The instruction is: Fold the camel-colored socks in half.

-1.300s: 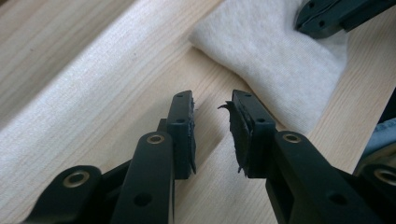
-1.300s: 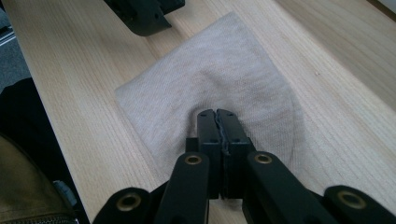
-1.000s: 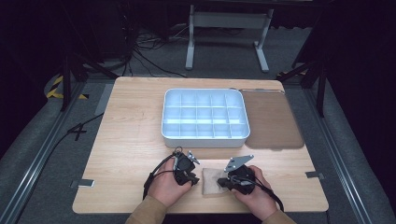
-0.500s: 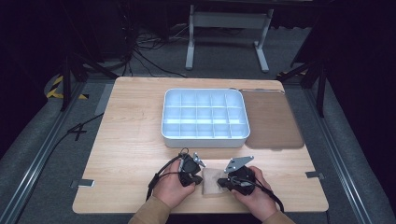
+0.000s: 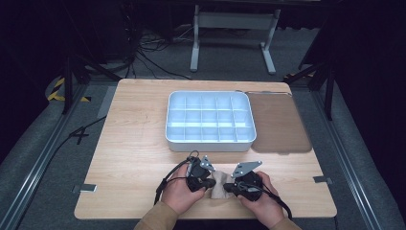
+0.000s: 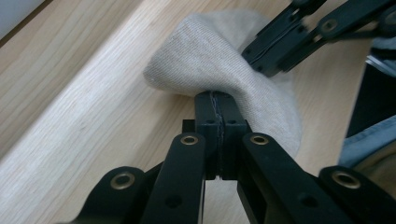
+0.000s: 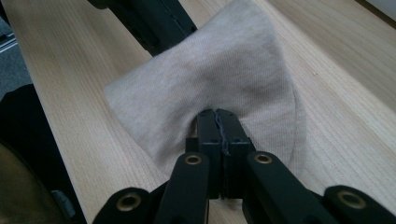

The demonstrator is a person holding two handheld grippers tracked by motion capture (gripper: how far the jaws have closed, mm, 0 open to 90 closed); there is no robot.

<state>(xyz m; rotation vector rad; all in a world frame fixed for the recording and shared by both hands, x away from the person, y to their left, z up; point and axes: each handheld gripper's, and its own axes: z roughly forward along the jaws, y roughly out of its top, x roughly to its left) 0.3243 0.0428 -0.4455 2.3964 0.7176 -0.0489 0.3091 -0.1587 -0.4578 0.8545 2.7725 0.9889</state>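
Note:
A small beige knitted cloth lies bunched on the wooden table near its front edge, between the two hands. My left gripper is shut on the cloth's near fold, its jaws pressed flat together. My right gripper is shut on the opposite side of the cloth, which rises in a ridge between the two. In the high view the left gripper and right gripper face each other across the cloth. Each gripper view shows the other gripper's jaws beyond the fabric.
A white tray with several small compartments stands in the middle of the table. A brown mat lies flat to its right. The hands rest close to the table's front edge.
The left hand has shifted slightly to the right, up against the cloth. The right hand and the cloth's right side have stayed put.

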